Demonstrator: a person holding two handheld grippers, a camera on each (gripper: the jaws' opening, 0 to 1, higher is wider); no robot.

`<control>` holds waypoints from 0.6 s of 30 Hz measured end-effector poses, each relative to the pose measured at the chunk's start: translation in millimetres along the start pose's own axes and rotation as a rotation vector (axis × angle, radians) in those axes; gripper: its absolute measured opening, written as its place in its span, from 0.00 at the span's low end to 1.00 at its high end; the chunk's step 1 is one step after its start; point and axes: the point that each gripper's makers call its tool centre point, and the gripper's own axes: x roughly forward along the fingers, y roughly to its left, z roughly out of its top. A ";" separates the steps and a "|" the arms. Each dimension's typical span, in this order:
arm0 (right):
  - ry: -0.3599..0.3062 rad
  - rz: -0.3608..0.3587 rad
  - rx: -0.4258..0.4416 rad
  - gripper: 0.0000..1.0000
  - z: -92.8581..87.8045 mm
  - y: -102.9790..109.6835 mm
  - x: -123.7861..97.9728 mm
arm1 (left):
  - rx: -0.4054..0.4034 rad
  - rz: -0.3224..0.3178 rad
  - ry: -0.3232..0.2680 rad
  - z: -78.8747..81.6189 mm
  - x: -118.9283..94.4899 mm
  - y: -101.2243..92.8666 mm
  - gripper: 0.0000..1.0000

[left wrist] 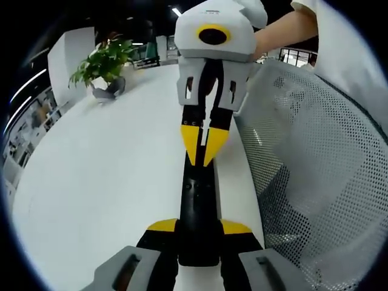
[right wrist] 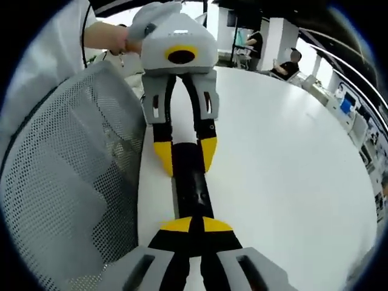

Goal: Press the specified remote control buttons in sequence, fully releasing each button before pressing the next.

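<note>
In the left gripper view, a black remote control [left wrist: 199,209] is seen clamped at its near end between the yellow-tipped fingers [left wrist: 162,226] of the left gripper [left wrist: 199,229]. Ahead of those fingers the remote runs forward over a white table [left wrist: 103,176]. At its far end the right gripper [left wrist: 205,142] is met, its tips drawn nearly together and pointing down onto the remote's top face. A potted plant [left wrist: 104,65] stands well beyond the fingers, and a mesh chair back [left wrist: 315,163] lies beside them.

In the right gripper view, the right gripper's own fingers [right wrist: 176,225] are seen pressed almost together over the near part of the remote. Farther along, the left gripper's spread fingers are seen pinching the remote by its two sides.

Individual buttons cannot be made out, nor whether one is being pressed. It is judged that a press is at hand or under way. How many presses of the sequence are done, and how many are left, cannot be told.
</note>
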 end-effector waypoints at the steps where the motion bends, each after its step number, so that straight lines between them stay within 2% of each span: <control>1: 0.005 0.004 -0.005 0.01 -0.2 0.5 0.1 | 0.000 0.000 0.000 -0.1 -0.1 -0.2 0.24; 8: 0.026 0.002 -0.012 0.06 -2.6 -1.5 -0.9 | 0.000 -0.001 -0.002 -0.2 -0.1 -0.2 0.24; 12: 0.018 0.014 0.041 0.09 -3.3 -4.9 -1.4 | 0.002 -0.002 -0.002 -0.3 0.0 -0.3 0.24; 18: 0.043 0.027 -0.022 0.07 -2.5 -0.8 -0.3 | 0.000 -0.003 -0.004 -0.5 0.2 -0.3 0.24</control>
